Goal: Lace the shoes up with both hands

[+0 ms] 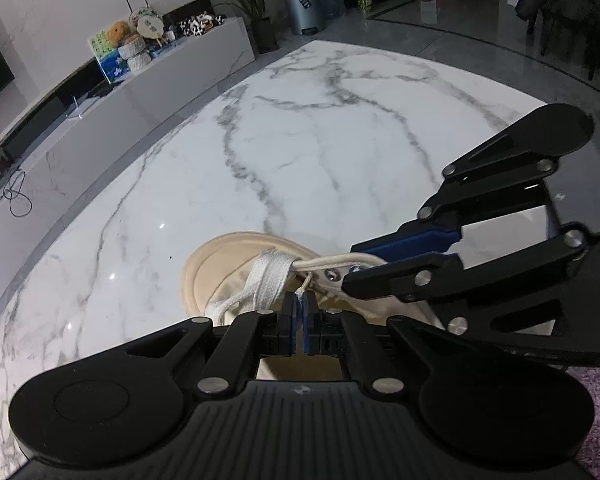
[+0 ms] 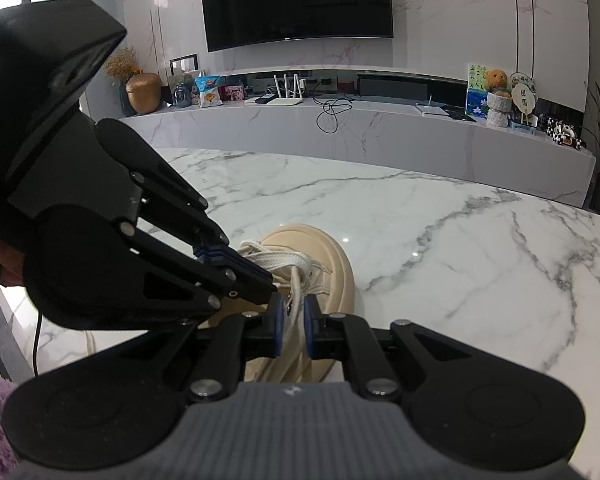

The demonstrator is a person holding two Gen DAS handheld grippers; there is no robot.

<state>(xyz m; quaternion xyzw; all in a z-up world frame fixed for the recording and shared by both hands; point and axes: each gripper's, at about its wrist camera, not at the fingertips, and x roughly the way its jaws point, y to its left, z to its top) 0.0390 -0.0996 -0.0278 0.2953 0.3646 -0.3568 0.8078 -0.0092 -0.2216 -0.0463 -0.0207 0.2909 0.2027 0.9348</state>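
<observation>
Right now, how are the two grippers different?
The left gripper is pinched fully shut on the lace tip; the right gripper has a small gap, with laces running through it. The left one reaches in from the shoe's left, the right one from its right. Both are black with blue pads and meet over the same shoe.

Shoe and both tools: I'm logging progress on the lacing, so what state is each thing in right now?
Shoe: resting on the marble table, only partly laced.
Lace: threaded through the eyelets, ends loose.
Left tool: shut on the lace tip.
Right tool: slightly open, lace strands between its pads.
TV: off.
</observation>
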